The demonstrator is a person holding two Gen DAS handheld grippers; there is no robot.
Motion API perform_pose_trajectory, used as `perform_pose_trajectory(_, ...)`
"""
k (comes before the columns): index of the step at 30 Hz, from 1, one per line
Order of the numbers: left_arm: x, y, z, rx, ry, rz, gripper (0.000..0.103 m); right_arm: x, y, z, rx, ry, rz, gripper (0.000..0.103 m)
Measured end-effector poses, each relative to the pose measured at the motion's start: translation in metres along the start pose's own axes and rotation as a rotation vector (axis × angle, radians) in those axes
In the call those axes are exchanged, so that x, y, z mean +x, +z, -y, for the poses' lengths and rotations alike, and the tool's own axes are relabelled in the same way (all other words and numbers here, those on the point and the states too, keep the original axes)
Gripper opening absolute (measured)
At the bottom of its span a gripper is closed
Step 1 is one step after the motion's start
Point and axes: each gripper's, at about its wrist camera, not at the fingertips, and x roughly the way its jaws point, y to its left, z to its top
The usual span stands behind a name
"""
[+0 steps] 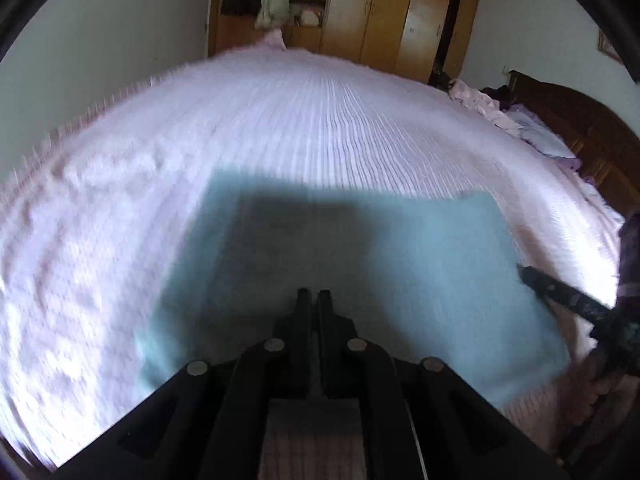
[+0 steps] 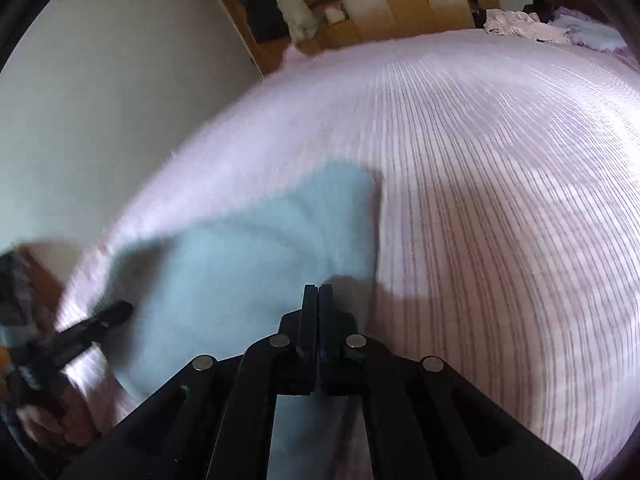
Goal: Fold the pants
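Note:
The light blue pants point(image 1: 420, 264) lie flat in a folded rectangle on the pink striped bedspread point(image 1: 280, 120). My left gripper point(image 1: 314, 293) is shut and empty, above the near part of the pants. It also shows in the right wrist view point(image 2: 120, 310) at the pants' left edge. My right gripper point(image 2: 318, 289) is shut and empty, over the right edge of the pants point(image 2: 260, 248). It also shows in the left wrist view point(image 1: 524, 272) at the pants' right edge. Both views are blurred by motion.
A wooden wardrobe point(image 1: 380, 8) with hanging clothes stands beyond the bed's far edge. A dark wooden headboard point(image 1: 580, 120), a pile of pink clothes point(image 1: 480, 100) and pillows are at the far right. A white wall point(image 1: 100, 40) runs along the left.

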Motion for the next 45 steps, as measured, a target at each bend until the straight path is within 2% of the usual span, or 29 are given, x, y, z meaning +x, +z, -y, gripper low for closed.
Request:
perform_pose_trajectory(3,0.008,-0.009,-0.006,-0.041,-0.037,-0.044,0.003,0.013,-0.017,-0.002,-0.082,-0.018,0.045,0.000)
perform_pose_trajectory(7,0.012,-0.007,-0.030,-0.177,-0.156,-0.070,0.003,0.009,-0.011,0.004,-0.049,0.005,0.033,0.000)
perform_pose_trajectory(9,0.004,-0.006,-0.037,-0.197,-0.175,-0.051,0.001,-0.006,-0.009,0.005,0.005,-0.003,0.028,0.000)
perform_pose_trajectory(12,-0.022,-0.013,-0.029,-0.140,-0.133,0.017,0.000,-0.035,-0.011,-0.004,0.037,0.047,0.061,0.000)
perform_pose_trajectory(14,-0.027,-0.024,-0.020,-0.105,-0.113,0.006,0.000,-0.040,-0.016,-0.017,-0.026,0.019,0.041,0.000)
perform_pose_trajectory(17,-0.016,-0.038,-0.006,-0.047,-0.036,-0.039,0.000,-0.023,-0.032,-0.022,-0.110,-0.034,-0.023,0.000)
perform_pose_trajectory(21,-0.020,-0.042,0.004,0.007,0.009,-0.013,0.000,-0.022,-0.035,-0.016,-0.108,-0.032,-0.008,0.000)
perform_pose_trajectory(24,-0.039,-0.036,0.008,0.016,0.018,0.028,0.000,-0.043,-0.031,-0.020,-0.081,-0.036,0.000,0.000)
perform_pose_trajectory(26,-0.045,-0.030,0.013,0.043,0.052,0.051,0.000,-0.055,-0.035,-0.028,-0.095,-0.012,0.008,0.000)
perform_pose_trajectory(28,-0.032,-0.032,0.012,0.076,0.106,0.013,0.000,-0.048,-0.045,-0.033,-0.138,-0.039,-0.042,0.000)
perform_pose_trajectory(30,-0.010,-0.043,0.004,0.058,0.097,-0.049,0.000,-0.038,-0.056,-0.028,-0.151,-0.031,-0.052,0.000)
perform_pose_trajectory(35,-0.024,-0.040,0.005,0.052,0.080,-0.018,0.000,-0.050,-0.051,-0.013,-0.066,0.049,-0.020,0.000)
perform_pose_trajectory(36,-0.028,-0.038,0.003,0.033,0.063,-0.022,0.002,-0.053,-0.047,-0.008,-0.036,0.082,-0.012,0.000)
perform_pose_trajectory(37,-0.034,-0.035,-0.001,0.009,0.035,-0.026,0.010,-0.057,-0.043,-0.001,-0.001,0.113,-0.005,0.000)
perform_pose_trajectory(38,-0.040,-0.030,-0.007,-0.022,-0.009,-0.017,0.018,-0.062,-0.038,0.009,0.041,0.141,0.005,0.011)
perform_pose_trajectory(39,-0.047,-0.025,-0.012,-0.040,-0.040,0.003,0.037,-0.065,-0.036,0.017,0.078,0.163,0.013,0.016)
perform_pose_trajectory(40,-0.055,-0.022,-0.016,-0.046,-0.055,0.029,0.052,-0.070,-0.031,0.031,0.131,0.202,0.028,0.026)
perform_pose_trajectory(41,-0.063,-0.017,-0.019,-0.034,-0.055,0.065,0.055,-0.071,-0.028,0.041,0.173,0.230,0.037,0.030)
perform_pose_trajectory(42,-0.067,-0.014,-0.020,-0.017,-0.054,0.088,0.056,-0.070,-0.023,0.054,0.221,0.252,0.040,0.031)
perform_pose_trajectory(45,-0.061,0.003,-0.022,0.030,-0.031,0.109,0.056,-0.064,-0.014,0.073,0.253,0.228,0.041,0.031)
